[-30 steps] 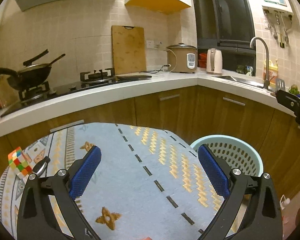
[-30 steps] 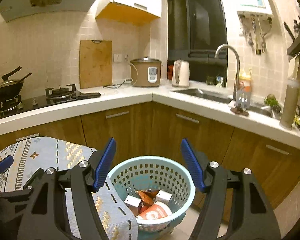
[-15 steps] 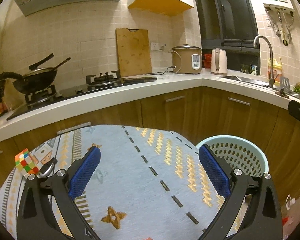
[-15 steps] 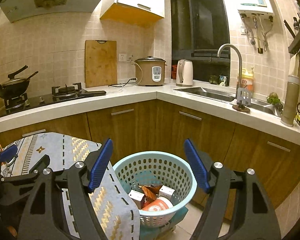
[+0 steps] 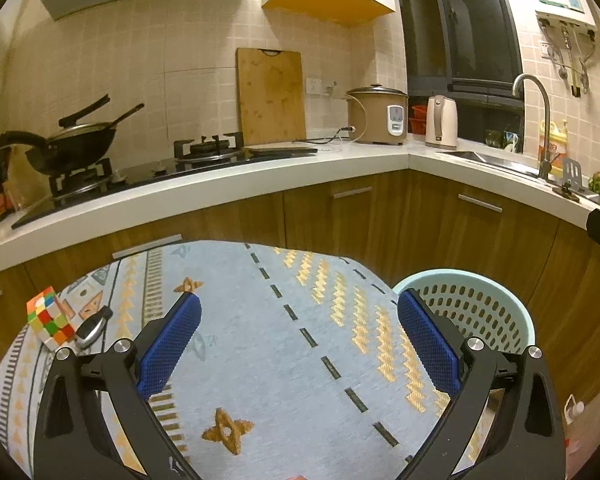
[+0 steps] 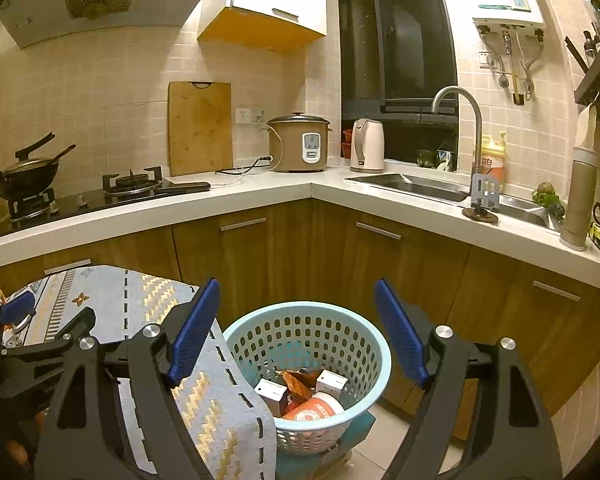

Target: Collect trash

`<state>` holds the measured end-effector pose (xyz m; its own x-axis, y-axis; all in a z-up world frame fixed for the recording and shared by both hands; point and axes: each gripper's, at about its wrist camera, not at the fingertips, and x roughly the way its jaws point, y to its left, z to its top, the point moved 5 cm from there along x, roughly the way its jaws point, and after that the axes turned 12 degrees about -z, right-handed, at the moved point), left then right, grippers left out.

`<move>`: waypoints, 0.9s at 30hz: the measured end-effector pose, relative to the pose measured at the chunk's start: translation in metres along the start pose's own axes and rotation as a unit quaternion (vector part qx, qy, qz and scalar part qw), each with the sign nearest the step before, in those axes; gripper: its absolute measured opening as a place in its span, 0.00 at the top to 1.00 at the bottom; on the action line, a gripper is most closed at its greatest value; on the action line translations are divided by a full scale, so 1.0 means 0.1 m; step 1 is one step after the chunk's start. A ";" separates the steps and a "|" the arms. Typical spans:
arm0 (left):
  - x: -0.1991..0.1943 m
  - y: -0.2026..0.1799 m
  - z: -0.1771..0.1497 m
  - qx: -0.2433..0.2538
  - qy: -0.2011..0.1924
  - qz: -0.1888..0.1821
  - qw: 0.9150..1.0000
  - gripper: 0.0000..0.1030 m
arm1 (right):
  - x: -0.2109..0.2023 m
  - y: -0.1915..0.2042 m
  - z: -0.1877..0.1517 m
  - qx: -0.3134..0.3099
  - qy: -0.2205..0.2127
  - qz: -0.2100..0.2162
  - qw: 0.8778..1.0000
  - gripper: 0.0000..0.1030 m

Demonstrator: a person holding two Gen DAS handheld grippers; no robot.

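Below, perforated round plastic basket (image 6: 308, 344)

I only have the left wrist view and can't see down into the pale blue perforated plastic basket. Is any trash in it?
Observer: Yes. In the pale blue perforated plastic basket lie two small white cartons, a brown crumpled wrapper and an orange-and-white round container.
Operator: Is the right gripper holding anything?
Observer: No. The right gripper is above the basket, jaws wide apart, empty.
Operator: What does the basket stand on?
Observer: Something teal, on the tiled floor.
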<state>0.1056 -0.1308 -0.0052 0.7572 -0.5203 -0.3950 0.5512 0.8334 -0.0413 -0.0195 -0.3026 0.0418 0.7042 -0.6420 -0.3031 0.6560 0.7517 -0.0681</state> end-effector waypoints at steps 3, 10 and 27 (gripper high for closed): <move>-0.01 -0.01 0.00 0.003 -0.001 0.003 1.000 0.07 | -0.01 0.01 0.01 -0.002 -0.001 0.000 1.000 0.27; -0.02 -0.01 0.00 0.003 -0.002 0.004 1.000 0.07 | 0.00 0.00 0.01 0.003 0.003 0.003 1.000 0.24; -0.02 -0.01 0.00 0.003 0.001 0.005 1.000 0.07 | 0.02 -0.03 0.00 0.005 0.007 0.003 1.000 0.24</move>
<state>0.1037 -0.1309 -0.0047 0.7621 -0.5111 -0.3975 0.5454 0.8376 -0.0315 -0.0200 -0.3060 0.0417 0.7042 -0.6350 -0.3176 0.6544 0.7541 -0.0568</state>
